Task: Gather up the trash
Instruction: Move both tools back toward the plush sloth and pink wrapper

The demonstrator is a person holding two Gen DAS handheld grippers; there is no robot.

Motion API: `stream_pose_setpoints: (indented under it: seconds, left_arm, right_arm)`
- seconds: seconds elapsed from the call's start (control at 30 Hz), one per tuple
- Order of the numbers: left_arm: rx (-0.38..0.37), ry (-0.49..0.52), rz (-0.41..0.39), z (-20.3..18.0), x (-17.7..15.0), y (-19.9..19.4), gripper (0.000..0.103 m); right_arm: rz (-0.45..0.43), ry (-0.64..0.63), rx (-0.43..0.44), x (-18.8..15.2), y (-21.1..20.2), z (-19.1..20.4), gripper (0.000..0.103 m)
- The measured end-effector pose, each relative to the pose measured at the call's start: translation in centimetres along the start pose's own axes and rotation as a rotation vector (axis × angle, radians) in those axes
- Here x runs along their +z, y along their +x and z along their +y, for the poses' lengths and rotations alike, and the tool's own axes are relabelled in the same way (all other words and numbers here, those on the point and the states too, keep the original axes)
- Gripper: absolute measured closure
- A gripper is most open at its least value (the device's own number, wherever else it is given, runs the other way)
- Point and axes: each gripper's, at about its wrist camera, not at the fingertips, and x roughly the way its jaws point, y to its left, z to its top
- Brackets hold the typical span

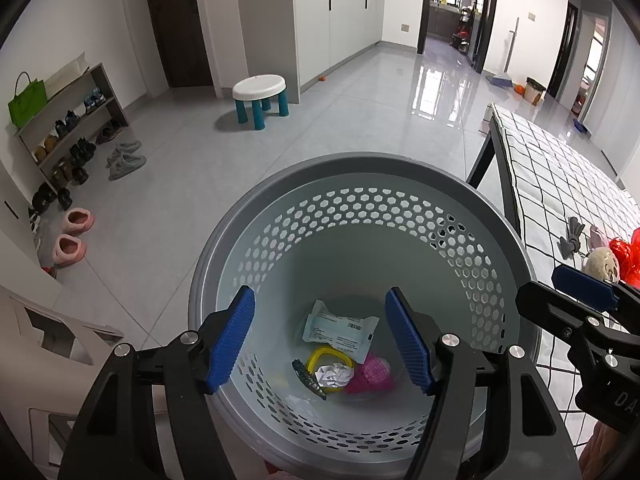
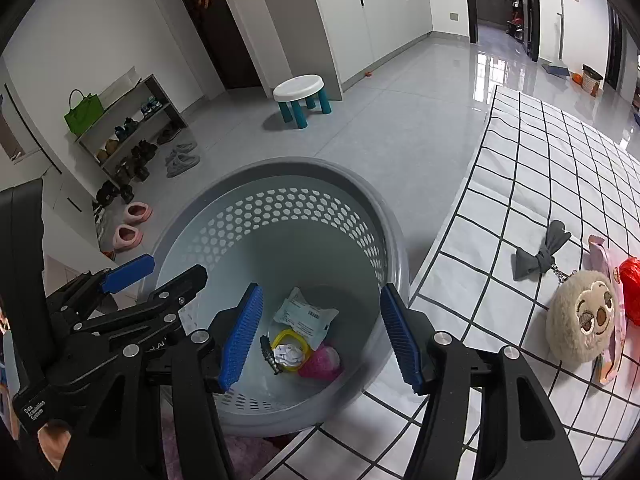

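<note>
A grey perforated bin (image 1: 280,208) (image 2: 224,196) stands on the floor beside the table. In it lie a white wrapper (image 1: 340,328) (image 2: 306,314), a yellow ring (image 1: 320,356) (image 2: 288,336), crumpled white paper (image 1: 334,374) (image 2: 289,354), a pink object (image 1: 370,376) (image 2: 320,364) and a dark strip (image 1: 308,378) (image 2: 269,354). My left gripper (image 1: 322,346) (image 2: 154,270) is open and empty above the bin. My right gripper (image 2: 320,336) is open and empty over the bin's right side; one of its fingers (image 1: 584,284) shows in the left wrist view.
The table with a checked cloth (image 2: 540,184) (image 1: 560,168) holds a grey bow (image 2: 540,252), a beige plush face (image 2: 580,320), a pink packet (image 2: 612,320) and something red (image 2: 632,288). A white stool (image 1: 260,98), shoe rack (image 1: 68,128) and slippers (image 1: 74,232) stand on the floor.
</note>
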Motion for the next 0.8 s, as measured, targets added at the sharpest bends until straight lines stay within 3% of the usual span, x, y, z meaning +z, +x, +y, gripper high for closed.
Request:
stream_pose_setpoints:
  seconds: [0.8]
  left_arm:
    - [-0.012, 0.018, -0.007, -1.3, -0.1, -0.3, 0.029]
  right_arm:
    - [-0.021, 0.038, -0.002, -0.7, -1.9, -1.2, 0.044]
